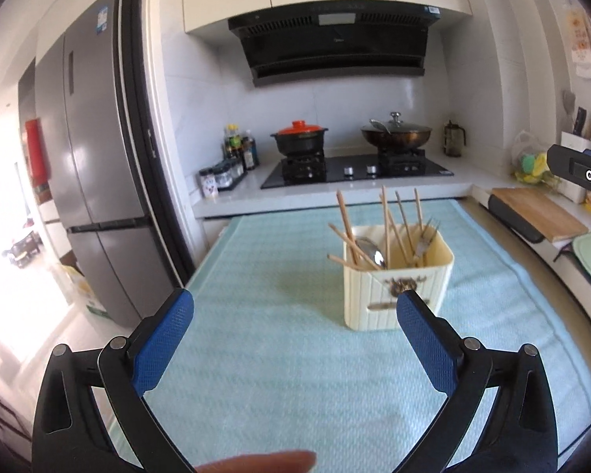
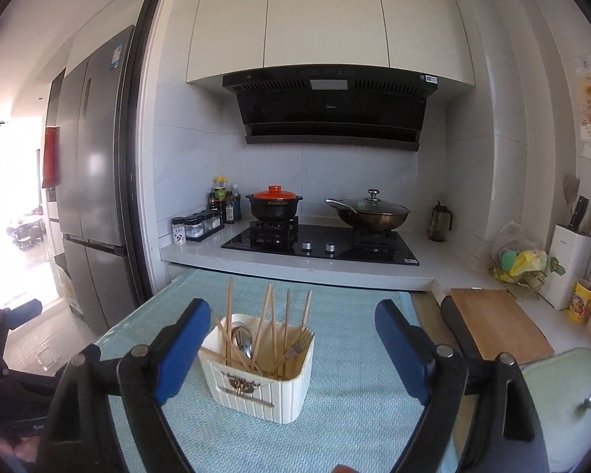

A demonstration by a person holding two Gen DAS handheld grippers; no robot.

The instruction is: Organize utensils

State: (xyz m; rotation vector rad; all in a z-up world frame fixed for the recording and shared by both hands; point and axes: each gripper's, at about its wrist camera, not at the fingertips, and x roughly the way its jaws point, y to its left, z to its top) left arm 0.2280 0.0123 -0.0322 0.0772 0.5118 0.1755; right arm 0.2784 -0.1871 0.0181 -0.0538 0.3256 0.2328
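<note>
Standing upright on the desk (image 2: pixel 335 433), the cream utensil holder (image 2: pixel 258 386) lies dead ahead of the right hand-held gripper (image 2: pixel 291 339), nearer than the left hand-held gripper (image 1: pixel 295 315); both gape empty, chopsticks (image 2: pixel 229 315) pointing upward.

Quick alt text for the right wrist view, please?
A cream utensil holder with chopsticks, a spoon and forks stands on a blue mat, framed by the open, empty right tool. A stove sits behind.
</note>
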